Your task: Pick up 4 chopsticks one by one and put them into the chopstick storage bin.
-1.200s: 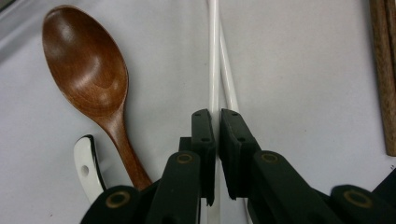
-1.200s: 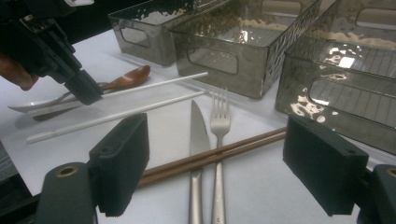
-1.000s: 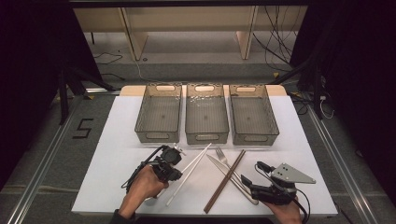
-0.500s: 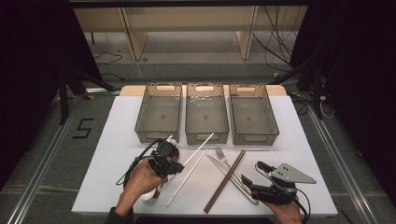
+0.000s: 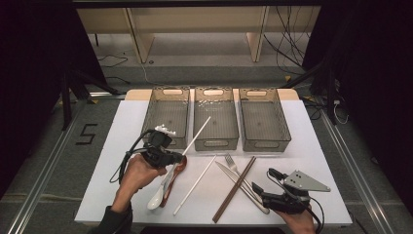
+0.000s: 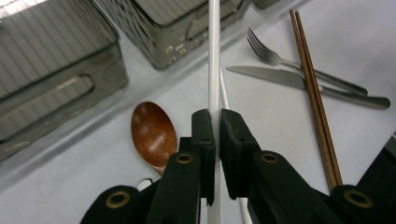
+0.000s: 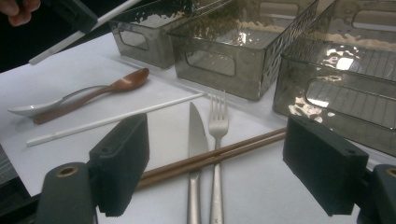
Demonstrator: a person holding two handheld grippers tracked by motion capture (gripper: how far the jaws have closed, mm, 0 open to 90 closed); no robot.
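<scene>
Left gripper (image 5: 176, 157) clenched on white chopstick (image 5: 198, 133), lifted near table's (image 5: 321, 146) front-left corner; right gripper (image 5: 260, 191) released, jaws wide, at front-right corner.

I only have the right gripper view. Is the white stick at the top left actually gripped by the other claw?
Observer: Yes. The left gripper view shows the left claw shut on the white chopstick, one pad on each side.
Operator: Where does it point?
Observer: Toward the bins. In the high view its tip overlaps the left rim of the middle bin.
Operator: Anything in the bins?
Observer: No. From above, the middle bin, the left bin and the right bin all look empty.
</scene>
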